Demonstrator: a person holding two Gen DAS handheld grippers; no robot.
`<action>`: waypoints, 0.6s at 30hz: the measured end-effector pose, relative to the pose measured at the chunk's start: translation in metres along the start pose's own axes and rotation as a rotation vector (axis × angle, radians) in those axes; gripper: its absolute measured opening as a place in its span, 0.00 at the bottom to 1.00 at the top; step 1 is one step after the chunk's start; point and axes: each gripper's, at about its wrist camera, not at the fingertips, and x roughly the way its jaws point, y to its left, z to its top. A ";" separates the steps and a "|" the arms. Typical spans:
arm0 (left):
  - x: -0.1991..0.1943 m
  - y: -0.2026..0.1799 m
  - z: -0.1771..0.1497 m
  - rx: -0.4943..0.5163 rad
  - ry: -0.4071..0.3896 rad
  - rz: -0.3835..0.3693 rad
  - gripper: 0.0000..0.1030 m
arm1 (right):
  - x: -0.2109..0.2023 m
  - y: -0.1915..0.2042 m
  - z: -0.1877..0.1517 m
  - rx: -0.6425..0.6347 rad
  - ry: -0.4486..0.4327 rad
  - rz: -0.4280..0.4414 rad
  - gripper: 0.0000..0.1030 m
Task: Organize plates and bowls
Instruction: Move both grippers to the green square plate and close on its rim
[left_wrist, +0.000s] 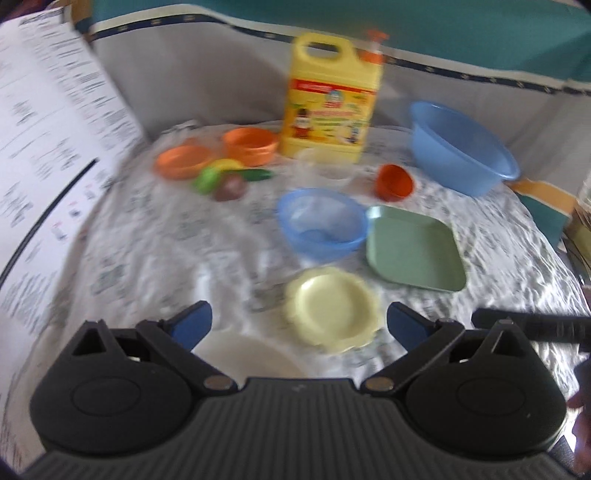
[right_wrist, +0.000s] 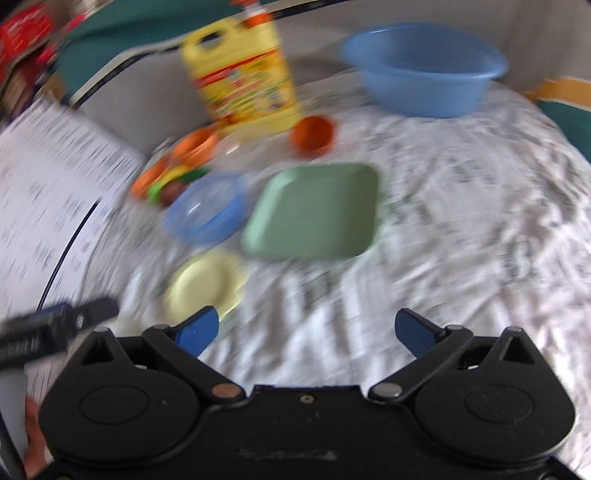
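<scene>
Both of my grippers hover wide and empty above a counter (left_wrist: 155, 236) draped in a crinkled printed cloth, dishes scattered and none stacked. From the left gripper (left_wrist: 297, 326), the pale yellow plate (left_wrist: 332, 308) lies just ahead at 12 o'clock, a white dish (left_wrist: 247, 354) tucked under the near finger at 7 o'clock; the small blue bowl (left_wrist: 321, 221) sits beyond, the green square plate (left_wrist: 413, 247) beside it at 1 o'clock. From the right gripper (right_wrist: 304, 330), that green plate lies ahead at 12 o'clock, the yellow plate at 10. Two orange bowls (left_wrist: 251, 144) and toy produce (left_wrist: 229, 181) crowd the yellow jug (left_wrist: 328, 99) at the far edge, the large blue basin (left_wrist: 461, 147) at 2 o'clock. Both views are smeared by motion; I judge a hurried pinch could skid a flat plate across the loose cloth, or bunch the fabric and tip the orange cup (left_wrist: 393, 182)
</scene>
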 end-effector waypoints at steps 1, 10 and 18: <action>0.004 -0.006 0.002 0.007 0.003 -0.010 1.00 | 0.001 -0.010 0.006 0.018 -0.009 -0.008 0.95; 0.042 -0.054 0.020 0.082 0.029 -0.066 1.00 | 0.039 -0.051 0.046 0.082 -0.029 -0.030 0.58; 0.076 -0.076 0.032 0.097 0.067 -0.093 1.00 | 0.088 -0.049 0.068 0.064 0.016 -0.009 0.31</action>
